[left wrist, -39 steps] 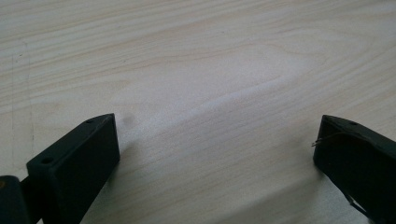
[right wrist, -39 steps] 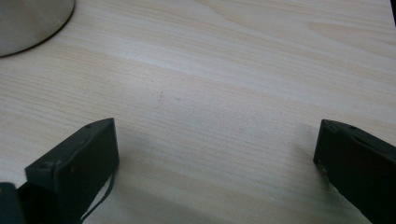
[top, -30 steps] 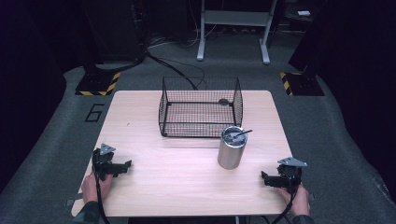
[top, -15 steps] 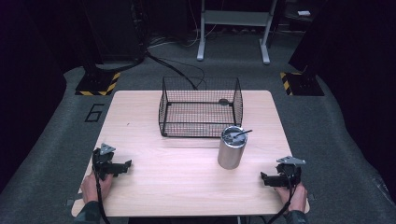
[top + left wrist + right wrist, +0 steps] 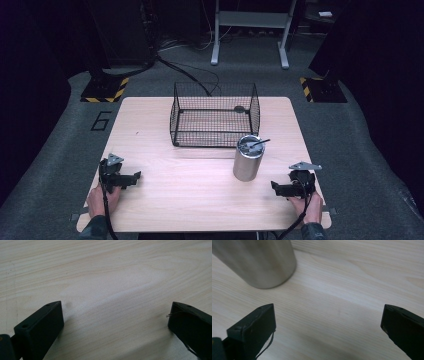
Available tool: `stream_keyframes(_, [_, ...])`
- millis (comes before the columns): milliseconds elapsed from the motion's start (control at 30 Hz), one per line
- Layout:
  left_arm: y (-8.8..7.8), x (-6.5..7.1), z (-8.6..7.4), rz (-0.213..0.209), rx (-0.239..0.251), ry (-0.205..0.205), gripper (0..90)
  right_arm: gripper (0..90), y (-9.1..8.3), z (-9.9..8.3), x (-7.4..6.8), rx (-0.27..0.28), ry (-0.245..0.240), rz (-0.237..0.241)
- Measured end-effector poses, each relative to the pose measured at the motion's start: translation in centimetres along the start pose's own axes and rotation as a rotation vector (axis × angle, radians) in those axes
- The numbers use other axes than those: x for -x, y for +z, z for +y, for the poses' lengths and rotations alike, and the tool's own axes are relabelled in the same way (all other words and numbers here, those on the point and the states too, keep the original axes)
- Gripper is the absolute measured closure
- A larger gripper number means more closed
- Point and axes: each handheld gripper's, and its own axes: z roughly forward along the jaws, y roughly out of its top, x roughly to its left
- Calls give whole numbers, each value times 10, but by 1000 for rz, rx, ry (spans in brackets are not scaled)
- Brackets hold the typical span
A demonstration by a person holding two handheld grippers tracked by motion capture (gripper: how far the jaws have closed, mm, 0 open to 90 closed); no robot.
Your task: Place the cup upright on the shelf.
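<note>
Tabletop: pale wood grain, rounded corners, standing on grey carpet. A figure "6" is marked on the carpet off the left edge, and yellow-and-black striped blocks lie beyond the two far corners.

Wire basket: black mesh, open-topped, rectangular, upright at the middle of the far edge. A small dark item lies inside near its far right corner; it is too small to tell what it is.

Metal cup: cylindrical, brushed steel, upright, just in front of the basket's near right corner and right of the tabletop's centre. A thin dark rod leans out of its mouth toward the right. In the right gripper view the cup's lower wall stands at upper left, ahead of the jaws and clear of them.

Left gripper: near the near left corner, held by a hand at the near edge. Jaws wide apart, nothing between them, bare wood beneath.

Right gripper: near the near right corner, held by a hand. Jaws wide apart, holding nothing, pointed toward the cup.
</note>
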Motion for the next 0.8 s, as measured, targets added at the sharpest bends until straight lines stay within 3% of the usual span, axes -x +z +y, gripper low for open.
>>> stream_keyframes(67, [1, 0, 0, 0, 4, -3, 1, 0, -5, 7, -9, 12, -28, 15])
stream_keyframes(233, [1, 0, 0, 1, 5, -7, 1, 0, -13, 18, -18, 45, -25, 50])
stream_keyframes(267, [1, 0, 0, 1, 5, -7, 1, 0, -17, 24, -28, 78, -40, 68])
stream_keyframes(367, [1, 0, 0, 1, 4, -5, 1, 0, -18, 30, -38, 92, -33, 105])
stream_keyframes(600, [1, 0, 0, 1, 5, -5, 1, 0, -20, 47, -60, 126, -66, 132])
stream_keyframes(800, [1, 0, 0, 1, 5, -6, 1, 0, -16, 62, -72, 142, -85, 135])
